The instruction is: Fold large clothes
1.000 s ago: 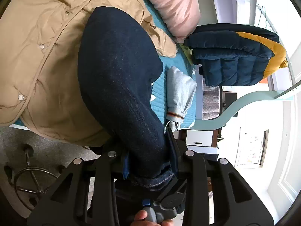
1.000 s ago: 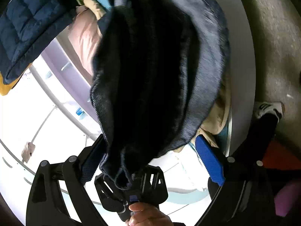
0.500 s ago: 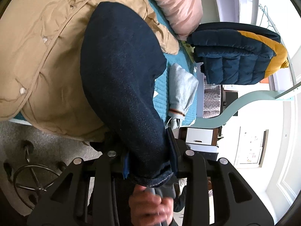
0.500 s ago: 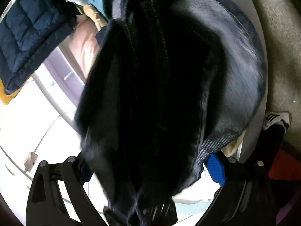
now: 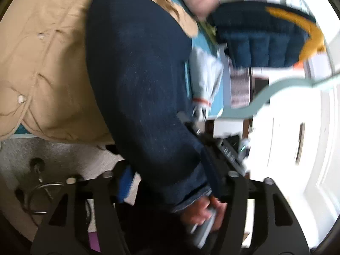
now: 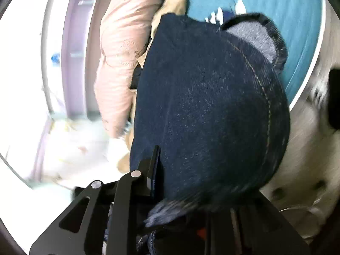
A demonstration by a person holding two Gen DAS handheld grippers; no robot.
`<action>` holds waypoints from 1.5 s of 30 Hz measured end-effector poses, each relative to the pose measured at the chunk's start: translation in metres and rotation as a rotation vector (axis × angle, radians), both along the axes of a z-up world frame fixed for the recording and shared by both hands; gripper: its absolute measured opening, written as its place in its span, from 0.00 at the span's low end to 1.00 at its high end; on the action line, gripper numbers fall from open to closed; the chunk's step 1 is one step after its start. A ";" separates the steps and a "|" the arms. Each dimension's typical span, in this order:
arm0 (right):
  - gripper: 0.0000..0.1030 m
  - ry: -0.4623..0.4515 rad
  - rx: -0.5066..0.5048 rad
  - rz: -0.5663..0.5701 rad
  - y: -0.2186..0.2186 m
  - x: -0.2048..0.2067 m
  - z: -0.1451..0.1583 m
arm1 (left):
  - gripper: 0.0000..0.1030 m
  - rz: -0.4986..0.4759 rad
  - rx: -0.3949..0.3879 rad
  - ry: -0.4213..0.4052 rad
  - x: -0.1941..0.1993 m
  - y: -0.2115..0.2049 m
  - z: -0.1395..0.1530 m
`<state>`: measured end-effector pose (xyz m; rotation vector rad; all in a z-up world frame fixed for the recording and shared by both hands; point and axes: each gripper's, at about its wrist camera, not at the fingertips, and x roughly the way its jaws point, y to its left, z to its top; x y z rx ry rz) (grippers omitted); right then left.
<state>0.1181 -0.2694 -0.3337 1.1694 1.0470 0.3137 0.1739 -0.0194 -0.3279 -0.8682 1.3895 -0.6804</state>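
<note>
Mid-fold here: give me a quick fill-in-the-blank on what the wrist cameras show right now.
1. The garment between the left tongs is dark blue ____.
2. Those jeans lie over a ____-coloured puffer coat.
3. In the right wrist view, the pillow beside the jeans is ____.
4. The bed cover is ____.

Missing words: jeans; tan; pink; teal

Daylight floods both fisheye views, blowing out the window side to white. Motion blur smears edges. Dark vignetting rims each frame.
</note>
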 end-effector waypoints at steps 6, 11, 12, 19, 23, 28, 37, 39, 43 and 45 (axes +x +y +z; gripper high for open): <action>0.16 0.032 -0.228 0.139 -0.048 0.009 0.017 | 0.76 -0.191 -0.006 -0.094 -0.007 -0.020 0.021; 0.16 0.113 -0.400 0.212 -0.097 0.024 0.005 | 0.82 -0.170 0.116 -0.163 0.018 -0.012 0.026; 0.16 0.119 -0.420 0.227 -0.103 0.022 0.004 | 0.82 -0.155 0.137 -0.178 0.031 -0.012 0.025; 0.16 0.133 -0.465 0.277 -0.112 0.032 -0.015 | 0.82 -0.178 0.275 -0.280 0.116 -0.048 0.021; 0.16 0.135 -0.438 0.275 -0.117 0.038 -0.022 | 0.84 -0.248 0.390 -0.228 0.159 -0.071 -0.015; 0.16 0.135 -0.423 0.288 -0.123 0.027 -0.018 | 0.84 -0.283 0.366 -0.109 0.170 -0.064 -0.061; 0.16 0.100 -0.477 0.299 -0.114 0.031 -0.006 | 0.48 -0.304 0.321 -0.186 0.163 -0.064 -0.059; 0.16 0.062 -0.503 0.295 -0.109 0.030 0.006 | 0.41 -0.295 0.328 -0.227 0.159 -0.063 -0.049; 0.16 -0.036 -0.527 0.267 -0.108 0.028 0.042 | 0.38 -0.284 0.318 -0.315 0.151 -0.064 -0.014; 0.16 -0.082 -0.543 0.242 -0.114 0.026 0.061 | 0.38 -0.282 0.301 -0.377 0.153 -0.071 0.013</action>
